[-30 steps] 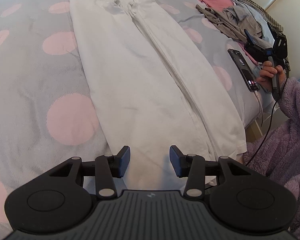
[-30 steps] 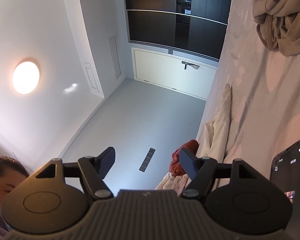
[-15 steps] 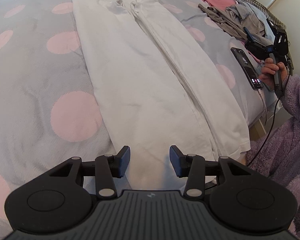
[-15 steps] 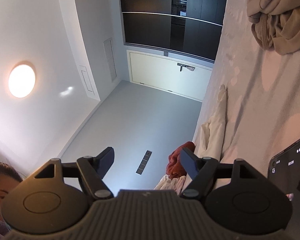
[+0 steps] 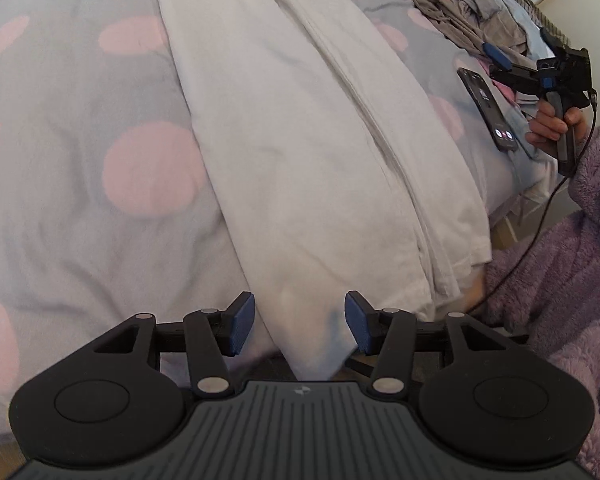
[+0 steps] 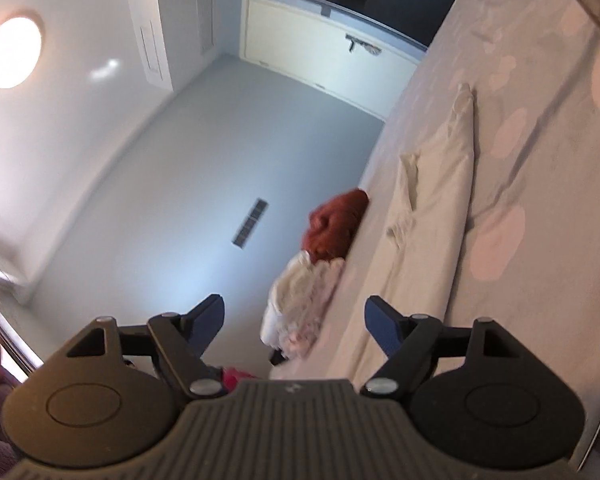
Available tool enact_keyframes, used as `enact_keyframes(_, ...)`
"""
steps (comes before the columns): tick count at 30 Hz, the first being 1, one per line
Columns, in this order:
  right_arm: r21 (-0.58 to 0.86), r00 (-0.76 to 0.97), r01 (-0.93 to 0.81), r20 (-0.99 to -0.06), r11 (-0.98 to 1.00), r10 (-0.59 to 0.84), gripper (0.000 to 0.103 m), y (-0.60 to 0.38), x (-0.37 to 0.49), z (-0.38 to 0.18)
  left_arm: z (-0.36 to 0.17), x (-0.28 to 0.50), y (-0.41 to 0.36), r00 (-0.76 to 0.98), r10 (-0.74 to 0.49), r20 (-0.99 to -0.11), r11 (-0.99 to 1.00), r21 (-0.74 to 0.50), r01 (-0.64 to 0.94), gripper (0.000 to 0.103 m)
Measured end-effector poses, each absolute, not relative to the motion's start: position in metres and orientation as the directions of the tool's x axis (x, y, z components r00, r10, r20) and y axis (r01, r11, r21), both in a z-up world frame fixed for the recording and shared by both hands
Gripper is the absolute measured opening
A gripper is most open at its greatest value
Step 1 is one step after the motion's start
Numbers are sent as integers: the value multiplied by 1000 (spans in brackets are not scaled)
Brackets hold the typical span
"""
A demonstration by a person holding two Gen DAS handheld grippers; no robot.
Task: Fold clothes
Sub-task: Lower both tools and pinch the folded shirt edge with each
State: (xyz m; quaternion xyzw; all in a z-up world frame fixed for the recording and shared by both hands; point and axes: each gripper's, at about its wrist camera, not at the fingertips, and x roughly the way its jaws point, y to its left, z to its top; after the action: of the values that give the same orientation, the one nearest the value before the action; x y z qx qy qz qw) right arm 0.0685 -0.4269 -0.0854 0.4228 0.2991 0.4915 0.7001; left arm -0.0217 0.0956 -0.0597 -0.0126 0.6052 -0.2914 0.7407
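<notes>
a long white garment (image 5: 312, 152) lies stretched lengthwise on a grey bed cover with pink dots (image 5: 80, 168), already doubled along its length, its near hem at the bed's edge. the left tool (image 5: 299, 322) hovers released, jaws apart on either side of the hem corner, not yet pinching it. the right tool (image 5: 512, 65), gripped by a hand (image 5: 556, 128), is raised beside a phone (image 5: 488, 108), also released and holding nothing. judging by this, the step in hand is taking the hem; next, both tools need a corner each to carry it toward the far end.
</notes>
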Motion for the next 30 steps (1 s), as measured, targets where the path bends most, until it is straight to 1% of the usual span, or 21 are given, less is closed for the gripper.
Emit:
enact_keyframes(4,847,287,-448,-169,288,943,80,-393,51,-71,-73,-30,93,53,-434,-899,822,-372,432,48)
enact_keyframes(6,818,267,-466,-233,337,935,80,-379,40,-65,-79,-34,92,41,-431,-901,818,-372,438,48)
enact_keyframes(10,752,204,-478,-408,454,890,80,-355,12,-63,-81,-36,98,39,-455,-890,814,-398,423,48)
enact_keyframes(12,731,143,-469,-491,496,859,80,-346,-2,-67,-84,-39,100,15,-452,-892,815,-406,413,48)
enact_keyframes(16,699,43,-446,-607,559,793,80,-333,-28,-75,-91,-46,98,-18,-426,-904,814,-392,428,47)
enact_keyframes(19,663,-16,-423,-687,617,727,80,-323,-46,-82,-91,-43,100,-8,-491,-871,796,-452,402,47)
enact_keyframes(24,617,-74,-363,-766,698,639,80,-320,-57,-104,-101,-31,109,-16,-556,-831,783,-529,326,47)
enact_keyframes(25,620,-74,-341,-767,707,638,80,-320,-55,-110,-104,-30,109,-19,-561,-827,780,-537,322,45)
enact_keyframes(27,660,-75,-294,-737,691,672,79,-321,-51,-120,-108,-29,104,-27,-563,-826,776,-539,328,45)
enact_keyframes(29,687,-82,-272,-714,674,695,75,-319,-48,-127,-108,-31,100,-32,-563,-826,765,-536,357,45)
enact_keyframes(30,696,-89,-272,-706,665,702,67,-316,-47,-129,-108,-31,100,-33,-571,-820,759,-543,358,44)
